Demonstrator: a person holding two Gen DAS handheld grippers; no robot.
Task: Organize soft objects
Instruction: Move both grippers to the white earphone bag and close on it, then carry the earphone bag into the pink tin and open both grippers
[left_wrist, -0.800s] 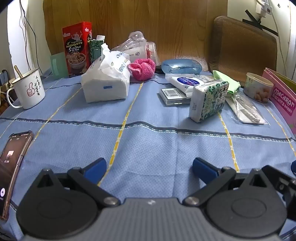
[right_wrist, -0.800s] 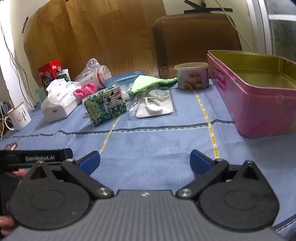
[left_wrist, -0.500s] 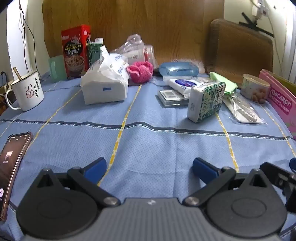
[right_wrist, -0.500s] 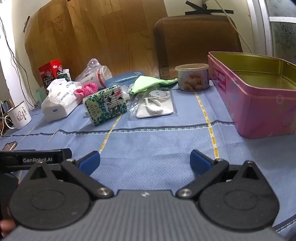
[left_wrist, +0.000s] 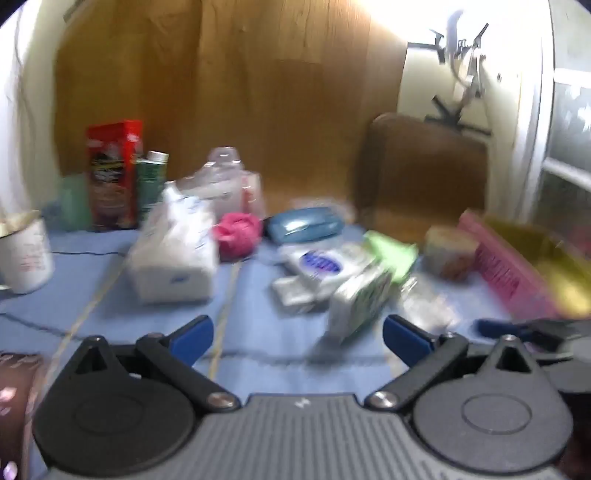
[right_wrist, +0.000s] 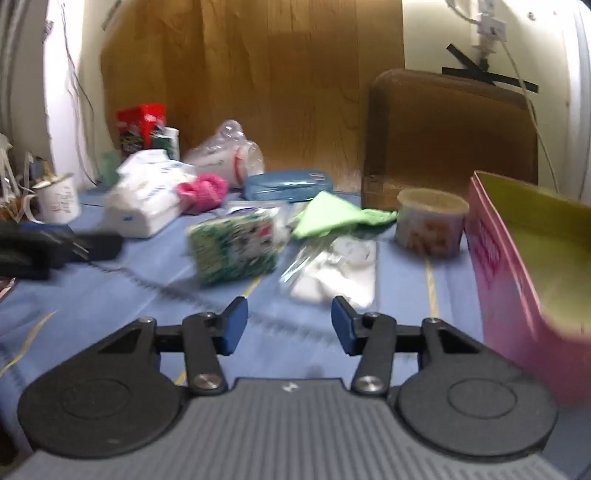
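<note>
Both grippers are seen empty over the blue tablecloth (right_wrist: 110, 295), nothing pinched in either one. On the left gripper (left_wrist: 298, 334) the blue fingers are spread wide apart; on the right gripper (right_wrist: 290, 325) they're set closer together but a clear gap is left between them, so it counts as released too. Everything is pretty blurred in both views, so fine print can't be read. Soft stuff is piled mid-table: a green patterned tissue pack (right_wrist: 236, 249) is stood on edge just ahead of the right gripper, with a clear bag of white bits (right_wrist: 338, 271) beside it on the right. A lime cloth (right_wrist: 332, 214) is laid behind those, and a pink knit ball (right_wrist: 203, 190) is tucked against a big white tissue bag (right_wrist: 144, 203) further left. From the left view the same tissue pack (left_wrist: 360, 299) is found between the fingers' line of sight, with the pink ball (left_wrist: 238, 236) and white bag (left_wrist: 173, 254) behind it to the left. A pink tin (right_wrist: 532, 266), open, is parked at the right edge, a snack tub (right_wrist: 430, 225) just beside it. A blue case (right_wrist: 288, 184) and a white mug (right_wrist: 57, 199) are sat toward the back, well apart.
</note>
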